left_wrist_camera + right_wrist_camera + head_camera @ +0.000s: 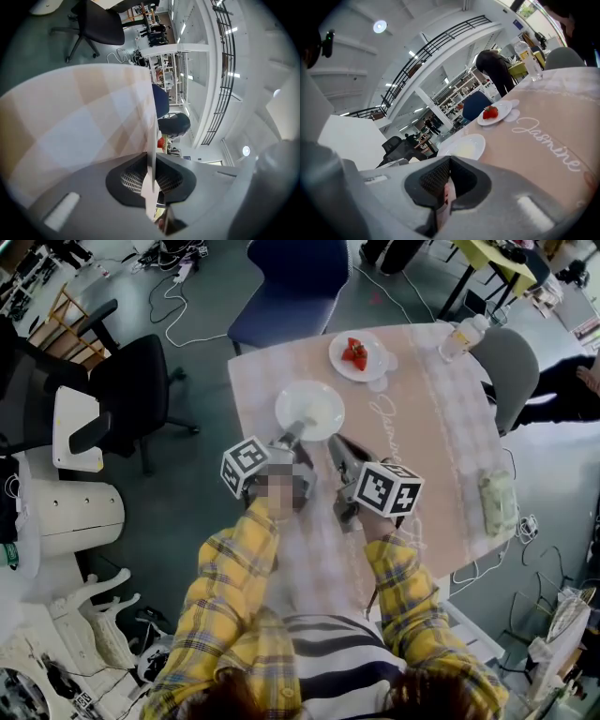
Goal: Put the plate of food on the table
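A white plate (309, 409) with a pale yellowish patch in its middle lies over the pink checked tablecloth (422, 437); I cannot tell whether it rests on the cloth. My left gripper (299, 426) is shut on the plate's near rim. In the left gripper view the plate's rim (152, 140) shows edge-on as a thin white line between the pads of the left gripper (151, 161). My right gripper (334, 441) stands just right of the plate, shut with nothing in it. The right gripper view shows the right gripper (449, 164), the plate (464, 146) just beyond its tips.
A second white plate with strawberries (359, 355) sits farther back on the table. A clear bottle (464, 335) stands at the far right corner and a greenish packet (497, 503) lies at the right edge. A blue chair (295, 287) stands behind the table and a black office chair (131, 381) to its left.
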{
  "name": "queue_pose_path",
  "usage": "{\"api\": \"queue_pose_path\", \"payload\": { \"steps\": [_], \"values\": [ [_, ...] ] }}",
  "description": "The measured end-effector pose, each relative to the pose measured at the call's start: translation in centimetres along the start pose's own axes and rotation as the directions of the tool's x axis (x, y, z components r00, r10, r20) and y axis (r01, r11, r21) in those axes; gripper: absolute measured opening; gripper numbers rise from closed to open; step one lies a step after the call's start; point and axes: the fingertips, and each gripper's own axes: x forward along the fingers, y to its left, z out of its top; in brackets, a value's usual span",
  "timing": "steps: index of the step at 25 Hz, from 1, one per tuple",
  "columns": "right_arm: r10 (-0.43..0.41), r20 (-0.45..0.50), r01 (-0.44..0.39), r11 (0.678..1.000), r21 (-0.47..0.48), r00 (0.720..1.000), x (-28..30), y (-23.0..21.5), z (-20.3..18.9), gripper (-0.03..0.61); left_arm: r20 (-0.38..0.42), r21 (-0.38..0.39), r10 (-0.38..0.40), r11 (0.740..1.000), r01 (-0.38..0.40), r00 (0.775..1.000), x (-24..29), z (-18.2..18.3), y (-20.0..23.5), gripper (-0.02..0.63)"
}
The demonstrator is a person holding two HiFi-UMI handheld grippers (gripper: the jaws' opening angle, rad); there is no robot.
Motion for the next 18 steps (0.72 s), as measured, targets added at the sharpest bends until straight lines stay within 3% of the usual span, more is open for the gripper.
{"api": "queue_pose_path", "payload": {
  "steps": [12, 18],
  "values": [
    [-0.017, 0.012, 0.017, 1.000, 0.016, 1.000, 0.1, -1.4, 0.3, -0.003, -0.023, 0.056, 0.095, 0.994, -0.093, 0.995, 1.9, -0.5, 0.1, 0.017],
    [-0.038, -0.006, 0.038, 0.999, 0.013, 0.999, 0.4, -2.1, 0.0, -0.003, -0.106, 0.129, 0.166, 0.980, -0.152, 0.980, 2.0, -1.5, 0.3, 0.033]
  ]
}}
